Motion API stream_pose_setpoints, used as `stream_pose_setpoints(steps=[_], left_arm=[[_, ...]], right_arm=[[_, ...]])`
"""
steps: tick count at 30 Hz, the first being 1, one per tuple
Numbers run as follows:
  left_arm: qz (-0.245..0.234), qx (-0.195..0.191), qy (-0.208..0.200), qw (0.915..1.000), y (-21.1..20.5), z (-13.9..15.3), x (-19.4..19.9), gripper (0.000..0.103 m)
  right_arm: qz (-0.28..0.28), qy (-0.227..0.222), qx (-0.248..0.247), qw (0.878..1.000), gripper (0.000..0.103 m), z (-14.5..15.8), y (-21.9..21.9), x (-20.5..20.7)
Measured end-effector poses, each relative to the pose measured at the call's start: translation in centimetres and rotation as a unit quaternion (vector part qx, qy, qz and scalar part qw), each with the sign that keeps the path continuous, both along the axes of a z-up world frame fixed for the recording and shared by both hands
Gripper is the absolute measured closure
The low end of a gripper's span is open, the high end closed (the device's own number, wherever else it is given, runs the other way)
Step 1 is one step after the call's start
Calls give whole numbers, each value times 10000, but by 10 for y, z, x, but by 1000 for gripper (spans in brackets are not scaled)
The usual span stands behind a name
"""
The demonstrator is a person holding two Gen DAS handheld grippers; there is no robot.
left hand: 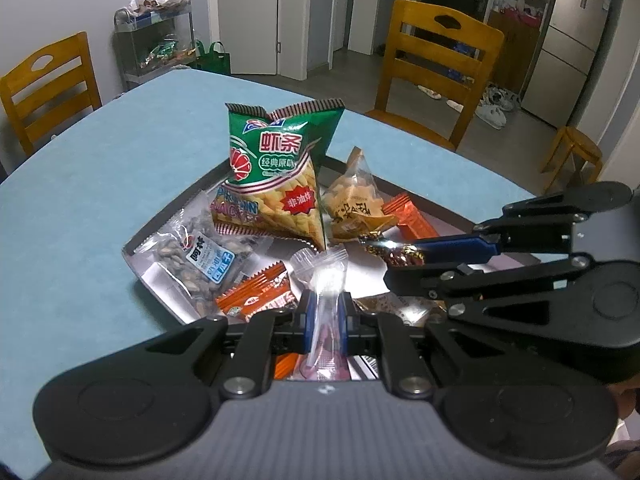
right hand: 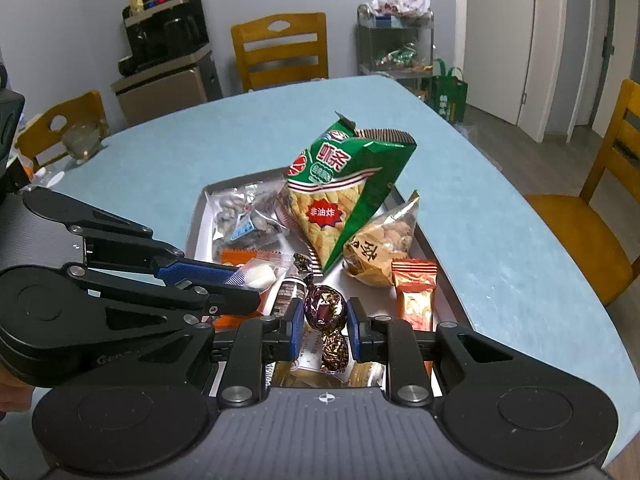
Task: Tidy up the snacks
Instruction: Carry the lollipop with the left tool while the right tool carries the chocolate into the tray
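Snacks: L tool (left hand: 325,316) pinching clear-wrapped candy (left hand: 326,280), R tool (right hand: 323,318) pinching foil candy (right hand: 325,307).

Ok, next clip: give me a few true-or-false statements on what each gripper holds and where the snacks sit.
1. The left gripper is shut on a clear-wrapped candy. True.
2. The right gripper is open with nothing in it. False: it is shut on a foil-wrapped chocolate.
3. The green shrimp-stick bag lies flat on the tablecloth. False: it stands propped up in the tray.
4. The sunflower seed packet lies in the tray. True.
5. Both grippers are over the tray. True.
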State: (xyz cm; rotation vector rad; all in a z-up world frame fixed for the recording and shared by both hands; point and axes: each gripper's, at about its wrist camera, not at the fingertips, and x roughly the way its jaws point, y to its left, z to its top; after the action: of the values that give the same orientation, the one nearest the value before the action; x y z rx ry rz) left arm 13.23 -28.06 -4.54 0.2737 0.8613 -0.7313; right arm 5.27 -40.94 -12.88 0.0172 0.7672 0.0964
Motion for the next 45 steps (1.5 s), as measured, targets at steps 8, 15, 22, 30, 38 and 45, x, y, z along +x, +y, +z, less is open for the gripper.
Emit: stream_pose_setpoints(steps=[8,15,22,30,38,45], left_arm=[[18,124,72,9999,-2,-11,3,96],[7,172,85,9998,-6,-17,6,96],[-6,191,79,9998,-9,-20,8,96],[-5,164,99,9998,-9,-20,9,96],[-33,126,55,9999,-9,-17,9,96],[-29,78,-7,10000,-8,-14,6,96]], right_arm=[[93,159,-48,9998,79,-9,1,7],[133,217,-95,9996,79,-14,0,11],[143,241,-133,9995,78,-15,-1,15],[156,253,-152,9994,78,-15,-1,16],[139,244,-172,9995,78,-14,-1,16],[128,194,-169,9996,77,-11,-1,16]])
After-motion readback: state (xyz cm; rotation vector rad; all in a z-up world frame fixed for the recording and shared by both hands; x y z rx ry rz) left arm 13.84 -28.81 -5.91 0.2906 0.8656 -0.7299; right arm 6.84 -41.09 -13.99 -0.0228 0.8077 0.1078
